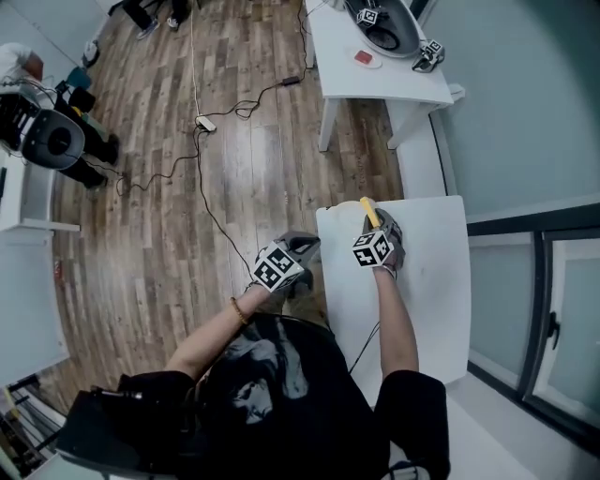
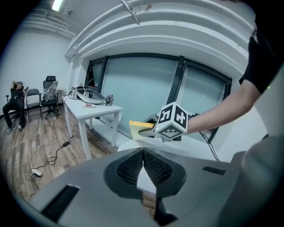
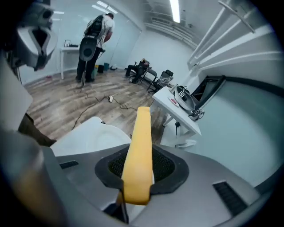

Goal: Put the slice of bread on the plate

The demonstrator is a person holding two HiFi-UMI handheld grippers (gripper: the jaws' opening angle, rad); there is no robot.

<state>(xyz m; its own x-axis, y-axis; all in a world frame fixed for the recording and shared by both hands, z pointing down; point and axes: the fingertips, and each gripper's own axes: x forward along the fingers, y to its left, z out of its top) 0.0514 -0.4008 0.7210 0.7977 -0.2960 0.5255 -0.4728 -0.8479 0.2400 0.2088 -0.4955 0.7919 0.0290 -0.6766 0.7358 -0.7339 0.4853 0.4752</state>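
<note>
Nearest: operator's black T-shirt, grey print on the chest, too blurred to read.

L gripper: we see the ribbed pads pressed together at the tips, nothing btwn them. In head view it sits over the wood floor, just off the left edge of the near white table.

R gripper: jaws part-way apart, clamped on the bread slice. Slice is yellow, held edge-on, and sticks out well past the jaw tips. In head view it's over the near table, close to the far-left corner, w/ the bread pointing at the far edge.

Marker cubes on both grippers: b/w square code patterns only.

Farther: black cable trails across the floor. Second white table carries a small dish w/ sth red on it, a dark round pan-like item w/ a b/w marker, and another marker cube at its right edge.

Back of room: one person standing, one seated beside chairs.
</note>
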